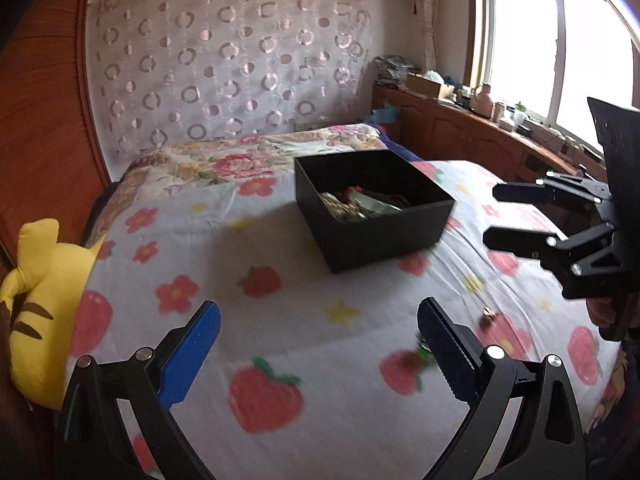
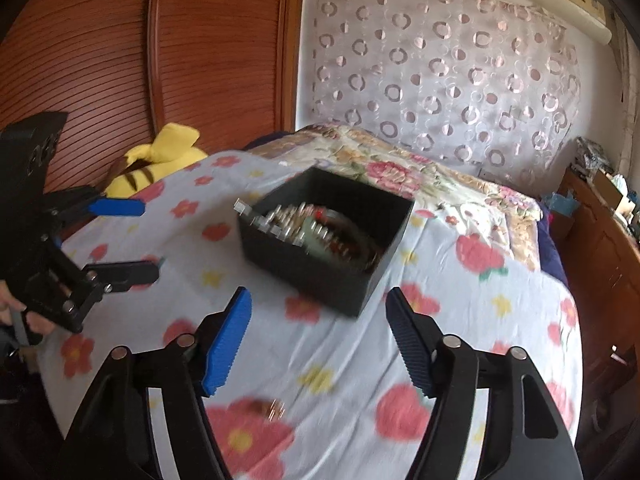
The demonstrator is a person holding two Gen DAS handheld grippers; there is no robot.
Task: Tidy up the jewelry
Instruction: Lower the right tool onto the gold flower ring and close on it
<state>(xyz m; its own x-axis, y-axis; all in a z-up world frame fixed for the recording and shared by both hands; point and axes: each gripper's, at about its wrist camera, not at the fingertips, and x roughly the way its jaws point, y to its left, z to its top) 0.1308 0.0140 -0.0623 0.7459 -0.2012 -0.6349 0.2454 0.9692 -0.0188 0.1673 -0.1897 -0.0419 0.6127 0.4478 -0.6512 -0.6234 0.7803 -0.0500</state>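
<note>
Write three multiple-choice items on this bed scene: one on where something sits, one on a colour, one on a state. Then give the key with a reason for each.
1. Where is the black box?
A. On the flowered bedsheet
B. On the wooden window ledge
C. On top of the yellow plush toy

2. What colour are the pads of the left gripper?
A. Red
B. Blue
C. White

3. How does the right gripper stand?
A. Shut on a necklace
B. Shut on the box wall
C. Open, holding nothing

Key: 1 A, the box rests on the sheet in the middle of the bed, apart from the yellow plush toy at the edge. 2 B, both pads show blue in the left wrist view. 3 C, its jaws are wide apart with only the sheet visible between them; a small piece of jewelry lies loose on the sheet below.
</note>
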